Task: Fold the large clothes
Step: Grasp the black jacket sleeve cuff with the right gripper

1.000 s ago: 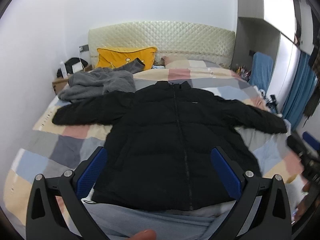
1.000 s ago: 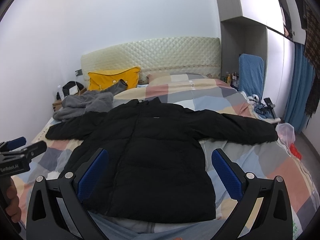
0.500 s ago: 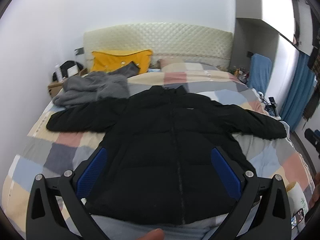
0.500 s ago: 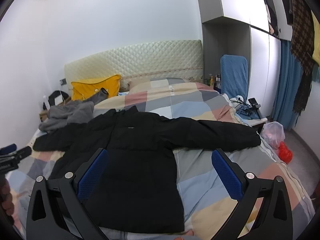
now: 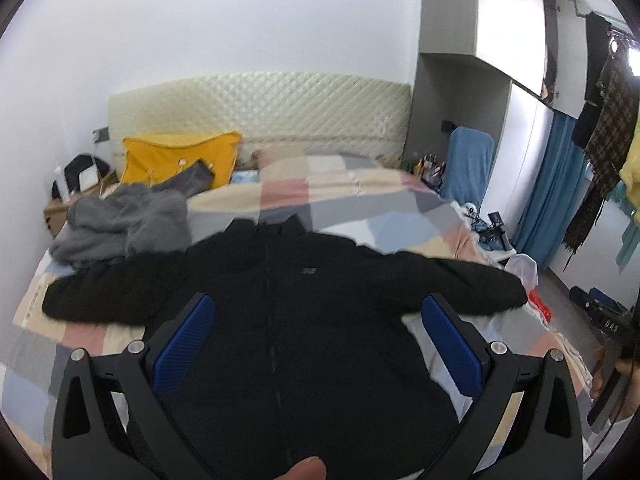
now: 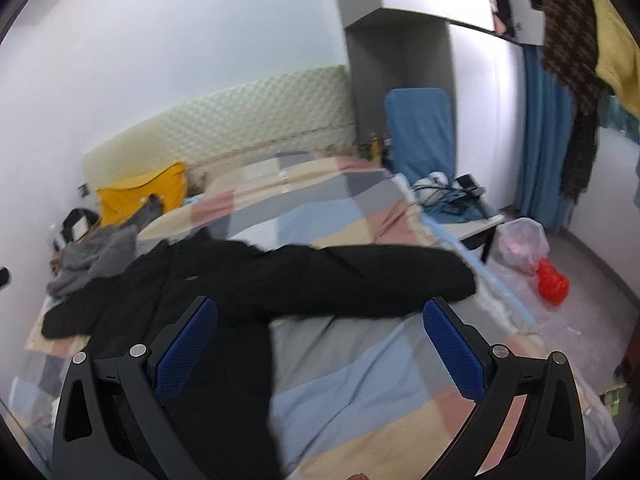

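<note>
Hovering above the bed, the left gripper (image 5: 318, 340) has its jaws spread wide, and nothing is held between the blue pads (image 5: 182, 346). The pads frame the body of the black jacket (image 5: 288, 320) without touching it. The right gripper (image 6: 320, 340) is likewise fully apart and holds nothing; its pads (image 6: 452, 350) stand clear of the fabric, bracketing the lower right of the bed.

The black jacket lies flat and face up on the checked bedcover (image 5: 360, 200), filling the centre of the left wrist view, with both sleeves spread out to the sides. In the right wrist view the jacket (image 6: 224, 292) sits left of centre, and one sleeve (image 6: 384, 280) runs across the middle of the frame to the bed's right edge.

A grey garment (image 5: 124, 220) is heaped at centre left, touching the jacket's sleeve. A yellow pillow (image 5: 176, 156) leans against the quilted headboard (image 5: 260, 108) behind it. The bedcover (image 6: 360, 380) is patched in blue, pink, beige and grey.

At the right of the right wrist view, a clear plastic bag (image 6: 522, 244) and a red bag (image 6: 552, 282) rest on the floor just beside the bed. A blue chair back (image 6: 420, 132) stands at upper centre, and blue curtains (image 6: 548, 140) hang at upper right. Both views are slightly blurred.
</note>
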Demonstrator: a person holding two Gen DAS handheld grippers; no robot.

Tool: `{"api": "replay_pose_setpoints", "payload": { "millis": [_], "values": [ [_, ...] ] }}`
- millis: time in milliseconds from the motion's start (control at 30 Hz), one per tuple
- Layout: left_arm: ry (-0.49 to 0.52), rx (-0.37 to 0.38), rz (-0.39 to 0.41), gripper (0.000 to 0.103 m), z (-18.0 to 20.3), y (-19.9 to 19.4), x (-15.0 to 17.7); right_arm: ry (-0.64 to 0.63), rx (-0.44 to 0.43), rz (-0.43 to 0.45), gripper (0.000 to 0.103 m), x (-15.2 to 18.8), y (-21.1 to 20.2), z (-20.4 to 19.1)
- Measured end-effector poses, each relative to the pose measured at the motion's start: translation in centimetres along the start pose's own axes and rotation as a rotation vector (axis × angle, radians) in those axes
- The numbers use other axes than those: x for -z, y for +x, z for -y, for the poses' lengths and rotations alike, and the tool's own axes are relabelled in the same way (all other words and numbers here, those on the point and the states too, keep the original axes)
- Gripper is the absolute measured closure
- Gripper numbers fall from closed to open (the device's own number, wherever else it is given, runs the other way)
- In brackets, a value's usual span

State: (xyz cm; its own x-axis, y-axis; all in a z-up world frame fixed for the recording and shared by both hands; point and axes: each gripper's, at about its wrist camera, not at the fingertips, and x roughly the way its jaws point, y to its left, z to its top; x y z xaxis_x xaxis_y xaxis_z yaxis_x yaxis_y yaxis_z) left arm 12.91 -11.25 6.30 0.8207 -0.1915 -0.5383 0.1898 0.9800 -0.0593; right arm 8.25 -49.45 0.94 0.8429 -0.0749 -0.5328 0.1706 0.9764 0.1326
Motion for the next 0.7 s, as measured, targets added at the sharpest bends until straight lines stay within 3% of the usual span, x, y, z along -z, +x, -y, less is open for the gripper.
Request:
{"api": "replay_pose_setpoints", "payload": {
  "millis": [133, 333, 500, 700],
  "values": [
    [0.055, -0.024, 0.05, 0.0, 1.8, 1.5, -1.6, -0.056, 0.07, -0.005, 0.0, -0.6, 2.1, 1.9],
    [0.062, -0.053, 0.043, 0.0, 2.3, 5.5, 0.5, -0.049, 0.044, -0.076, 0.0, 1.0, 8.7, 5.2],
    [0.028, -0.062, 0.014, 0.0, 1.1, 8.5, 2.9, 0.11, 0.06, -0.133, 0.0, 2.7, 14.9, 10.7],
    [0.01, -0.131, -0.032, 0.0, -1.8, 12.3, 5.1, 0.424, -0.025, -0.196, 0.0, 5.3, 21.4, 18.0]
  ]
}}
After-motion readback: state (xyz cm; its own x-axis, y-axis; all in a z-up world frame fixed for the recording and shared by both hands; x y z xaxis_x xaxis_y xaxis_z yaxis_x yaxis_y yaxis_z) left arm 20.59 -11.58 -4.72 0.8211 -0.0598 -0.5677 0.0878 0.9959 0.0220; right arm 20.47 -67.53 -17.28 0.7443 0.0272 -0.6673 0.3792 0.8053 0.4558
